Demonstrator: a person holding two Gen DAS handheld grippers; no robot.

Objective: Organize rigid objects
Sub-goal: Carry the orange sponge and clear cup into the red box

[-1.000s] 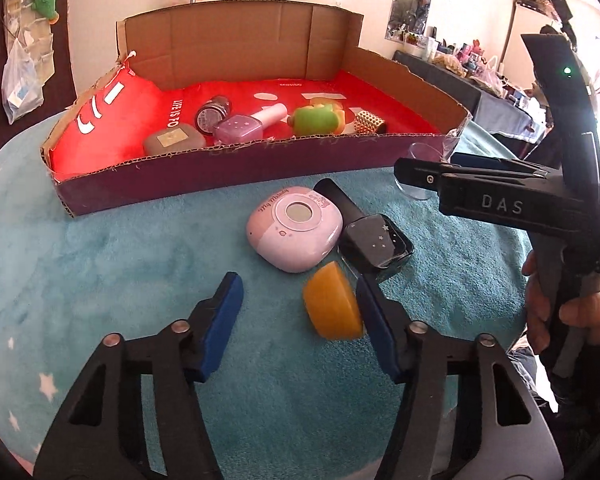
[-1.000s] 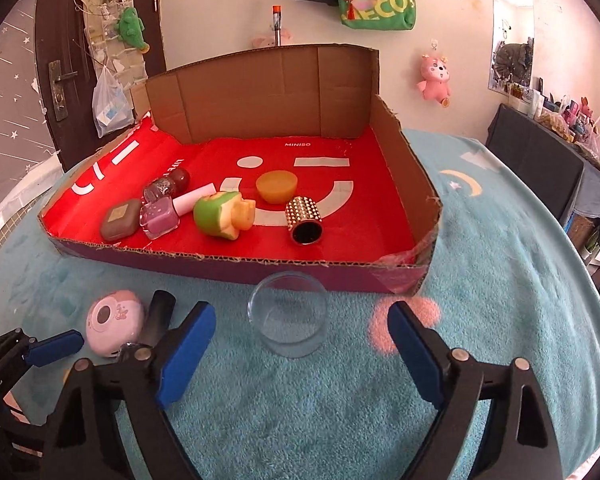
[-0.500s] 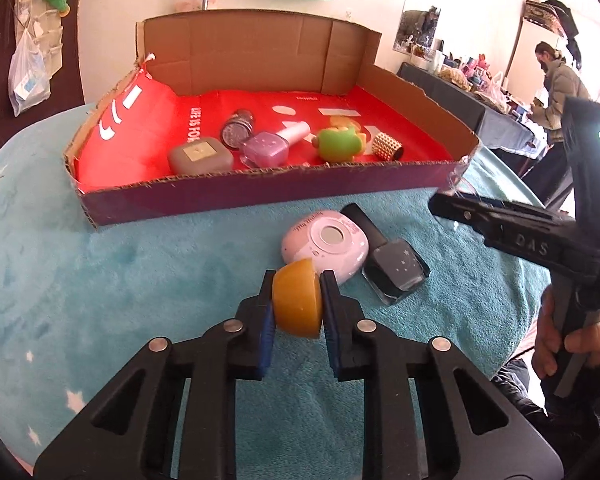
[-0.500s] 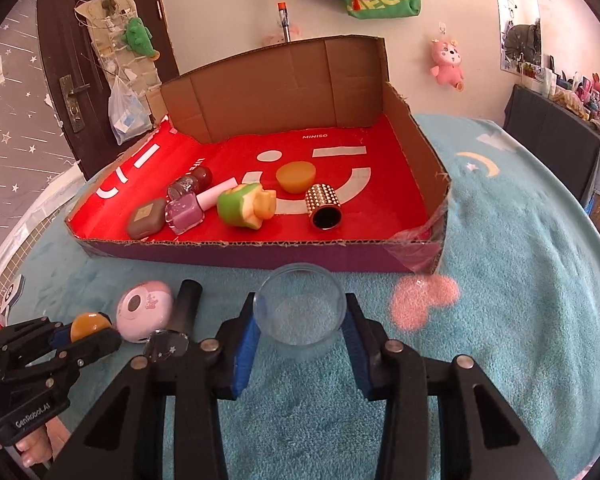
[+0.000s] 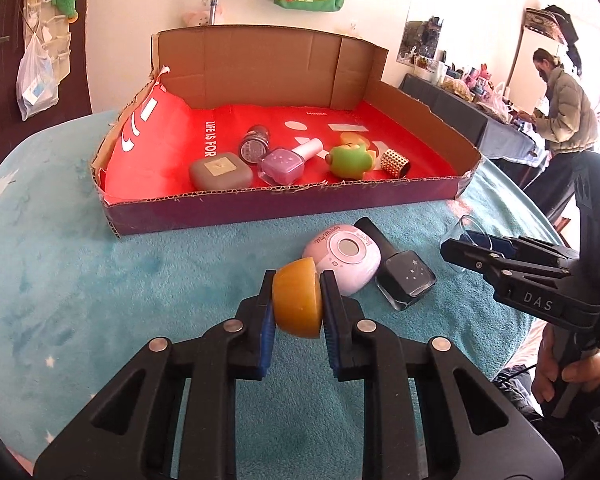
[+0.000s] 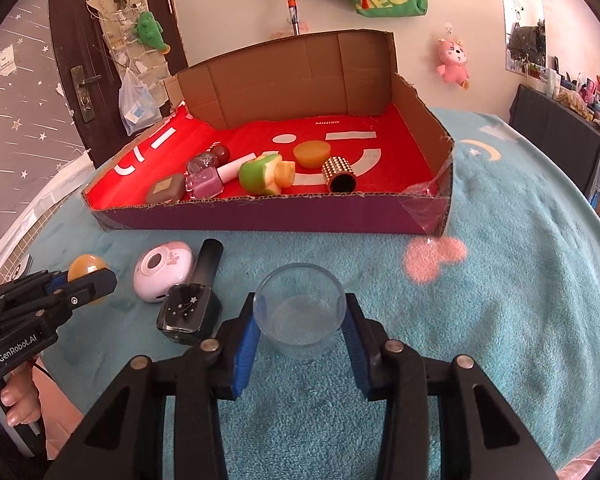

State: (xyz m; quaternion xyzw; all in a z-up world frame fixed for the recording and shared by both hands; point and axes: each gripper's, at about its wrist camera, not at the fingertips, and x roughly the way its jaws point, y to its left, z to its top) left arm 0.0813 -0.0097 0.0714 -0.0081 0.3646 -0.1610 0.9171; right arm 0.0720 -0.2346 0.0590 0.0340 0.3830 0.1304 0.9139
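My left gripper is shut on an orange dome-shaped piece and holds it above the teal cloth; it also shows in the right wrist view. My right gripper is shut on a clear glass cup, seen at the right of the left wrist view. A pink round case and a black nail polish bottle lie on the cloth before the cardboard box, which has a red floor.
Inside the box lie a brown case, a purple polish bottle, a glitter bottle, a green toy, a studded gold cylinder and an orange puck. A person stands far right.
Both grippers closed from open: the left on the orange piece, the right on the glass cup. Both have since lifted slightly and the box looks nearer.
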